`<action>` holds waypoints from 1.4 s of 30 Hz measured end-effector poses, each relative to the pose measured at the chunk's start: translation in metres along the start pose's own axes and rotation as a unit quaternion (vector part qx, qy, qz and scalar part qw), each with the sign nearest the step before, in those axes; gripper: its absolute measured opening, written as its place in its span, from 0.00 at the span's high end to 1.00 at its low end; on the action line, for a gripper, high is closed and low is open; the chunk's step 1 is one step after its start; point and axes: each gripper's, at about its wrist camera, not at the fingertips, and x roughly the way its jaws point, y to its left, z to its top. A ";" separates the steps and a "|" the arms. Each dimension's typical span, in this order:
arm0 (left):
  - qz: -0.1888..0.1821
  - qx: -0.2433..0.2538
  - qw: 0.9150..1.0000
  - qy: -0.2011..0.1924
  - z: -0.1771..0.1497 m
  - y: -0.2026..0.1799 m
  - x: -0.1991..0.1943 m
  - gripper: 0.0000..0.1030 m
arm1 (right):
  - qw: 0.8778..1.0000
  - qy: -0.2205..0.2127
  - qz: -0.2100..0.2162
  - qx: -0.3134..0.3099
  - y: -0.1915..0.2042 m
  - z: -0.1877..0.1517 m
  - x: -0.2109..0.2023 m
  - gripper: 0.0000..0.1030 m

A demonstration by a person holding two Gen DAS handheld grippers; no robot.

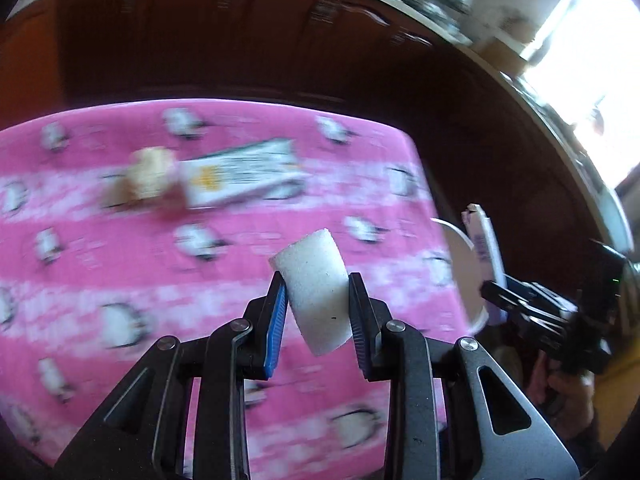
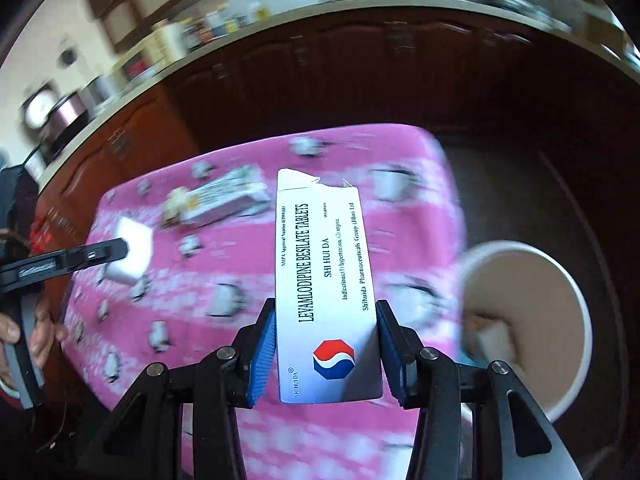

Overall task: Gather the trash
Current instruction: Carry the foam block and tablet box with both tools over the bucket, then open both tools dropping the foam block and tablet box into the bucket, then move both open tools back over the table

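Note:
My left gripper [image 1: 317, 285] is shut on a white foam block [image 1: 316, 300], held above the pink penguin tablecloth [image 1: 120, 248]. My right gripper [image 2: 326, 310] is shut on a white tablet box [image 2: 326, 264] with a torn top flap, also over the cloth. On the table lie a longer white carton [image 1: 240, 172] and, touching its left end, a crumpled yellowish wad [image 1: 150, 174]. In the right wrist view, the carton [image 2: 226, 200] and wad [image 2: 176, 204] lie beyond the foam block [image 2: 134, 256] in the left gripper [image 2: 120, 249]. In the left wrist view the right gripper [image 1: 494, 292] holds the tablet box [image 1: 484, 236] off the table's right edge.
A white paper bucket [image 2: 520, 246] stands just past the table's right side, with some scraps inside; its rim [image 1: 464, 272] shows beside the right gripper. Dark wooden cabinets [image 1: 280, 40] with a cluttered countertop run behind the table. A person's hand [image 2: 40, 340] holds the left gripper's handle.

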 end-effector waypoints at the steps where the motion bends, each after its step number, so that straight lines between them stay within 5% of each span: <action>1: -0.009 0.008 1.000 0.006 0.003 -0.013 0.009 0.74 | 1.000 -0.001 -0.008 0.009 -0.012 -0.003 -0.004 0.56; 11: -0.097 0.078 0.990 0.071 0.021 -0.160 0.114 0.73 | 0.982 0.033 -0.079 0.171 -0.158 -0.033 0.008 0.56; 14: -0.119 0.078 0.986 0.082 0.020 -0.188 0.150 0.67 | 0.975 0.031 -0.092 0.202 -0.180 -0.034 0.016 0.53; 17: -0.123 0.065 0.986 0.094 0.020 -0.196 0.178 0.50 | 0.966 0.012 -0.105 0.235 -0.194 -0.037 0.007 0.40; 23: -0.098 0.051 0.989 0.098 0.016 -0.175 0.184 0.45 | 0.969 -0.010 -0.104 0.226 -0.185 -0.044 -0.016 0.40; 32: 0.003 0.045 0.999 0.012 0.016 -0.096 0.097 0.45 | 0.982 -0.057 -0.077 0.161 -0.107 -0.024 -0.029 0.33; 42: 0.127 0.032 0.990 -0.056 -0.010 0.004 0.007 0.45 | 0.994 -0.048 -0.045 0.084 -0.013 -0.004 -0.012 0.29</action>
